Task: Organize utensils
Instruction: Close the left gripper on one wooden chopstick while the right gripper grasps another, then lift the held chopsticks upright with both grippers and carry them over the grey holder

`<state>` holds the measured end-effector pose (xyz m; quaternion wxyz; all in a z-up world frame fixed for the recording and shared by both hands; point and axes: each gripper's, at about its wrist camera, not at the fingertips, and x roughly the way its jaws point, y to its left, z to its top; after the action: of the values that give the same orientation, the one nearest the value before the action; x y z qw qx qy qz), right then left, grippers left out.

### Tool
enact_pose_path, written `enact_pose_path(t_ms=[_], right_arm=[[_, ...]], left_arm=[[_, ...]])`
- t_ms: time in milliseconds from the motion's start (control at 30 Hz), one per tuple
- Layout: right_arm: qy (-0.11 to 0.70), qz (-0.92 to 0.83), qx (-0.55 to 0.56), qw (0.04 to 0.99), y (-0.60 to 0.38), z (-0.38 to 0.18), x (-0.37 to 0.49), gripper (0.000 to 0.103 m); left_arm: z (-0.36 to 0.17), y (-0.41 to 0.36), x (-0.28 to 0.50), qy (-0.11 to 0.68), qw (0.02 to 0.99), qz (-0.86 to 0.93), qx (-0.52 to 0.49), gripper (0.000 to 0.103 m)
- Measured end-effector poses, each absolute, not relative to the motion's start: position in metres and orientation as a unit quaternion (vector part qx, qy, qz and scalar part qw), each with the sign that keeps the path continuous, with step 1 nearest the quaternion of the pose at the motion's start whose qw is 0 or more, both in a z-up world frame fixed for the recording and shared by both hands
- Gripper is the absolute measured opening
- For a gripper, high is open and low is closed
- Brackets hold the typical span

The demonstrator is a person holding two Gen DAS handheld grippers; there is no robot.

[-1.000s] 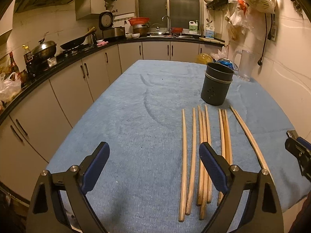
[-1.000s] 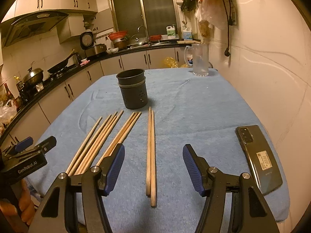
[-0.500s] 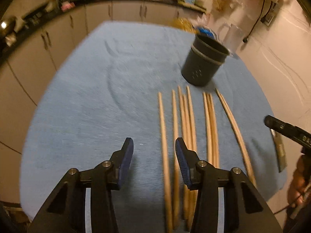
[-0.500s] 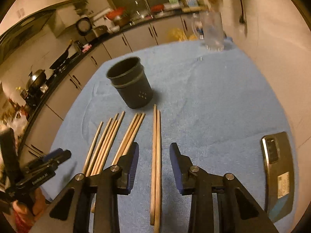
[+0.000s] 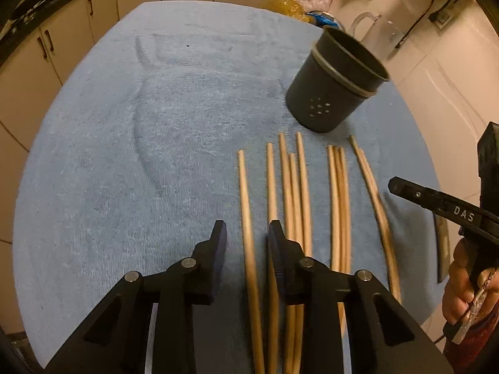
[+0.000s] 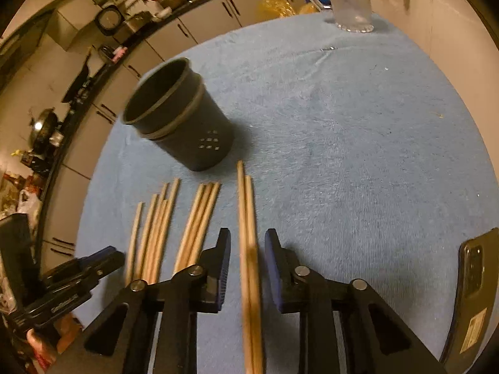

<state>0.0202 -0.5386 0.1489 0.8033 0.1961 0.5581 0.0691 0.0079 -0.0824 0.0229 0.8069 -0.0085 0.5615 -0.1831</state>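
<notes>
Kitchen under dim warm yellow light; table covered by a blue terry-cloth towel (image 5: 162, 131), creased on its left side. Beige cabinet doors with dark bar handles (image 5: 46, 40) run under a black countertop (image 6: 78, 93) along the left and far sides, with a steel wok on the stove (image 6: 43, 127) and a round-dial appliance (image 6: 109, 20) on top. Pale glossy tiled wall (image 5: 443, 71) on the right, black cord and plug (image 5: 436, 15) hanging on it.

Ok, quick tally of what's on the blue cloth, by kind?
Wooden chopsticks: 10
Dark utensil holder: 1
Phone: 1
Clear glass pitcher: 1
Total: 13
</notes>
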Motion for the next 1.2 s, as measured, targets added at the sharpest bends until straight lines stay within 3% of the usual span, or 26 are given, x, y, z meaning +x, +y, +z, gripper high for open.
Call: enact_pose_path(t_ms=[400,600,1200], right_arm=[[0.579,0.053,0.161,0.798,-0.533,0.139,0.037,0.017],[0.583,0.055,0.155,0.796,-0.533,0.138,0.043,0.017],[0.603,0.057,0.106,0.789,-0.517,0.137,0.053,0.016]], left_arm=[[0.011,-0.101,0.026,0.571,0.804,-0.163,0.037,0.019],[0.01,-0.101,0.028,0.565,0.81,-0.152,0.043,0.007],[0.004,-0.106,0.047,0.565,0.808,-0.161,0.047,0.008]])
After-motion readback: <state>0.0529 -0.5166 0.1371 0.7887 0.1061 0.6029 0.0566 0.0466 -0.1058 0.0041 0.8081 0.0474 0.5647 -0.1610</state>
